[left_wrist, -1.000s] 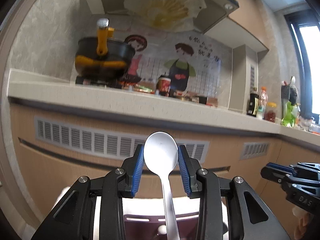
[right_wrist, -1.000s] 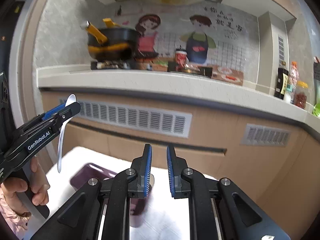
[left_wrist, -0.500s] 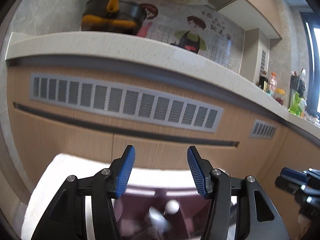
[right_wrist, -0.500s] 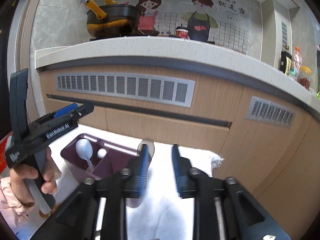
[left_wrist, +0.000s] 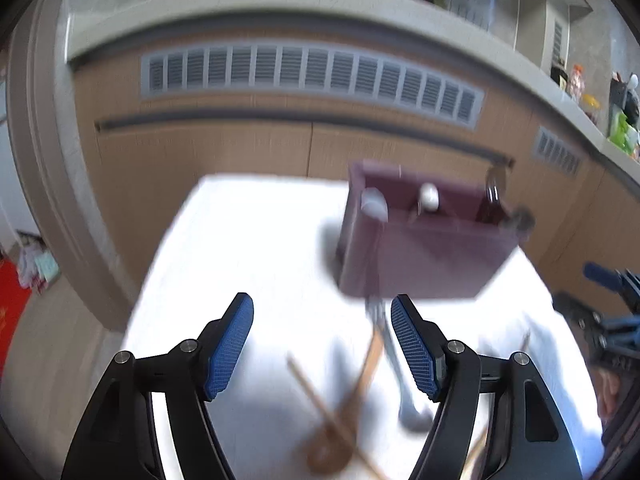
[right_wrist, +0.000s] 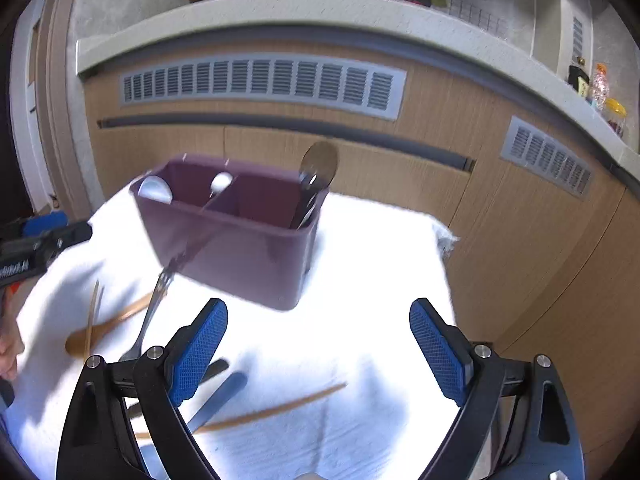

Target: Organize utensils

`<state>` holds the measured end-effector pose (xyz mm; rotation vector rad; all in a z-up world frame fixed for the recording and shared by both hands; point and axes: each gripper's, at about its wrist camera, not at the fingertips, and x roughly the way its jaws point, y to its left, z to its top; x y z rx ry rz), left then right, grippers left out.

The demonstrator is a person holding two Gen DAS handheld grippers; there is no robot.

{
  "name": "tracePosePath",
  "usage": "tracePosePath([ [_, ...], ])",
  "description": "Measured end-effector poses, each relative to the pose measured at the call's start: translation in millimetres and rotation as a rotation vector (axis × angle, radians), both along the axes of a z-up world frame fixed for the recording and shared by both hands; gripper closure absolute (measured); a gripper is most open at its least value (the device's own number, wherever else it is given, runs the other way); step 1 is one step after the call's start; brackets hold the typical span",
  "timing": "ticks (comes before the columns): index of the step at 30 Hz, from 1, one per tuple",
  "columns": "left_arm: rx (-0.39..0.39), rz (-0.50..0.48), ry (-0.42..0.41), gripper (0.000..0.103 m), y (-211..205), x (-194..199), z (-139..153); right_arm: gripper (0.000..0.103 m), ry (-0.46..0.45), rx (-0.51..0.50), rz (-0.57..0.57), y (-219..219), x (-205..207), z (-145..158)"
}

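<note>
A purple utensil caddy (right_wrist: pixel 240 240) stands on a white cloth (right_wrist: pixel 360 280); it also shows in the left wrist view (left_wrist: pixel 424 256). A metal spoon (right_wrist: pixel 154 189) stands in its left compartment and a darker utensil (right_wrist: pixel 316 176) in its right. A metal fork (right_wrist: pixel 154 300), a wooden spoon (right_wrist: pixel 104 326), a wooden chopstick (right_wrist: pixel 272 406) and dark-handled utensils (right_wrist: pixel 218 398) lie on the cloth. My left gripper (left_wrist: pixel 322 346) is open and empty above the fork (left_wrist: pixel 390 344) and wooden spoon (left_wrist: pixel 340 420). My right gripper (right_wrist: pixel 318 350) is wide open and empty in front of the caddy.
Wooden cabinet fronts with grey vents (right_wrist: pixel 260 80) rise behind the table under a pale countertop (right_wrist: pixel 320 12). The cloth's right edge (right_wrist: pixel 444 240) drops off toward the cabinets. The left gripper's tip (right_wrist: pixel 44 236) shows at the left of the right wrist view.
The left gripper let go of the metal spoon into the caddy, then pulled back and tilted down over the cloth. The right gripper opened wide and tilted down too.
</note>
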<state>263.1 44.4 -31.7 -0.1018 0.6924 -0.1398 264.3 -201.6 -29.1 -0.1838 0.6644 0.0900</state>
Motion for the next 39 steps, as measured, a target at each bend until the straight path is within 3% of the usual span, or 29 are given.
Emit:
tracePosePath([
  [6,0.01,-0.072,0.087,0.031,4,-35,-37,0.013,0.137,0.03,0.045,11,-4,-26],
  [10,-0.012,-0.028,0.141,0.031,16,-52,-51,0.01,0.154,-0.108,0.045,35,-14,-47],
  [13,0.007,0.05,0.148,0.031,32,-60,-53,0.004,0.155,-0.149,0.081,54,-18,-52],
  [18,-0.032,0.128,0.152,0.031,58,-60,-50,0.004,0.214,-0.021,0.232,87,-16,-49],
  [20,-0.044,0.141,0.149,0.031,66,-63,-50,0.011,0.233,0.013,0.269,102,-13,-47],
  [22,-0.049,0.15,0.144,0.031,71,-65,-49,0.045,0.268,0.031,0.305,119,-12,-47],
  [24,-0.059,0.161,0.138,0.031,77,-67,-48,0.059,0.328,0.05,0.37,138,-11,-51],
  [27,-0.072,0.171,0.136,0.031,85,-68,-47,0.071,0.377,0.062,0.441,159,-16,-59],
  [29,-0.078,0.179,0.136,0.031,88,-70,-48,0.074,0.388,0.05,0.465,167,-21,-62],
  [35,-0.103,0.171,0.141,0.031,88,-71,-49,0.095,0.407,-0.032,0.464,174,-31,-76],
  [39,-0.093,0.127,0.146,0.031,77,-70,-48,0.097,0.384,0.003,0.416,151,-32,-65],
])
